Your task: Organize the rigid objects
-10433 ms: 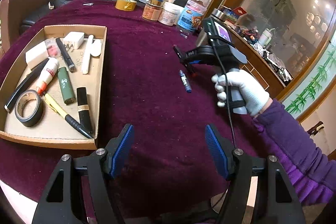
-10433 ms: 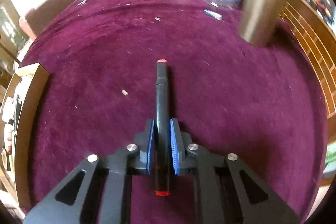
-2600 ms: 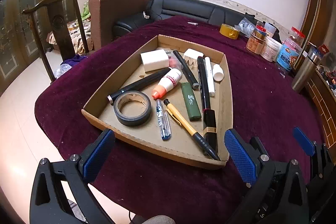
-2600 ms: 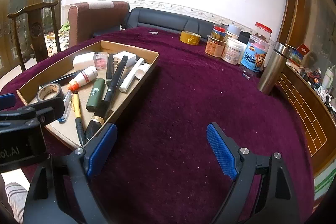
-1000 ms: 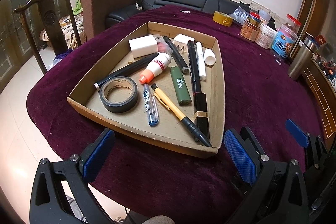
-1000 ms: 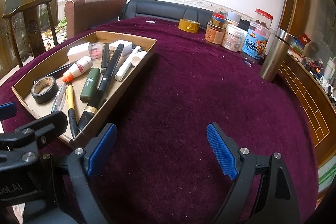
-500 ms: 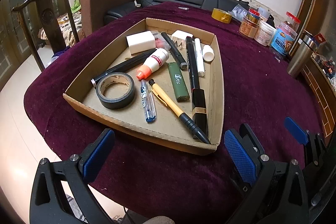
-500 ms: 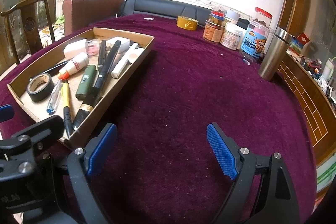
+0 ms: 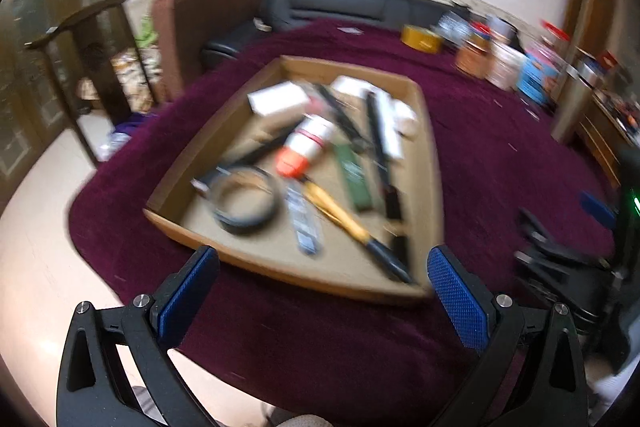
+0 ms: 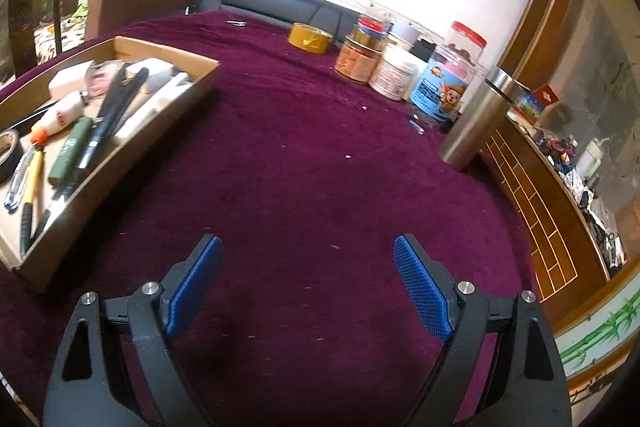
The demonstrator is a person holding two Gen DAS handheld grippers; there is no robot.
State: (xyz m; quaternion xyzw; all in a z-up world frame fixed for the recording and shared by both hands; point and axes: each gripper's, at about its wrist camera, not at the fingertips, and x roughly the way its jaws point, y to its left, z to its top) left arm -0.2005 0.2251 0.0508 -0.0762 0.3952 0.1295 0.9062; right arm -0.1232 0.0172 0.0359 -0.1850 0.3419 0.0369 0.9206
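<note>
A shallow cardboard tray (image 9: 430, 163) (image 10: 168, 123) lies on the dark red tablecloth (image 10: 304, 167). Inside it are a black tape roll (image 9: 244, 203), a white glue bottle with an orange tip (image 9: 308, 143), a green lighter (image 9: 354, 175), a yellow pen (image 9: 340, 215), black markers (image 10: 116, 107) and white blocks. The left wrist view is blurred. My left gripper (image 9: 324, 287) is open over the tray's near edge, nothing between its fingers. My right gripper (image 10: 308, 283) is open above bare cloth, to the right of the tray. The right gripper (image 9: 576, 227) also shows at the left view's right edge.
At the table's far side stand a yellow tape roll (image 10: 310, 37), several jars (image 10: 394, 67) and a steel flask (image 10: 474, 123). A wooden rail (image 10: 536, 187) borders the table on the right. A sofa (image 9: 360, 5) and chairs (image 9: 80, 67) stand beyond; the floor lies left.
The left view has become blurred and the tray sits a little farther from its fingers. The right view has swung right: the tray has slid left and the left gripper has left that view.
</note>
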